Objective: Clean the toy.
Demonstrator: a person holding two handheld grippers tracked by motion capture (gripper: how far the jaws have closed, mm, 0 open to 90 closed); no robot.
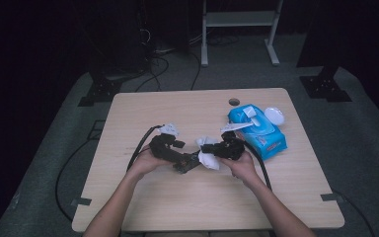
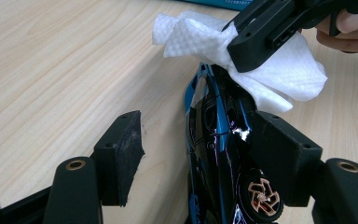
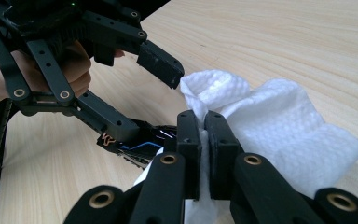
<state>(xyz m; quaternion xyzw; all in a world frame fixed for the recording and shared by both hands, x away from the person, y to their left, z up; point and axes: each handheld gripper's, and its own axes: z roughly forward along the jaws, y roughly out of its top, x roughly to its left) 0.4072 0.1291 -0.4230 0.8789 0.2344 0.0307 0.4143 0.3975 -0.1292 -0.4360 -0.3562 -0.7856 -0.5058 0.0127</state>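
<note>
A small black and blue toy car (image 2: 219, 154) with an orange wheel lies on the wooden table (image 1: 153, 207), between the jaws of my left gripper (image 2: 198, 135). One pad rests against the car's side. The other pad stands well apart from it, so that gripper is open. My right gripper (image 3: 203, 126) is shut on a crumpled white wipe (image 3: 279, 126) and holds it against the car's front end (image 3: 140, 144). In the high view both grippers meet at the table's middle, the left gripper (image 1: 180, 159) left of the wipe (image 1: 208, 159).
A blue pack of wipes (image 1: 259, 131) lies to the right behind the right hand, with a white round lid (image 1: 274, 115) beside it. A cable hole (image 1: 234, 101) sits near the table's far edge. Cables trail from both grippers.
</note>
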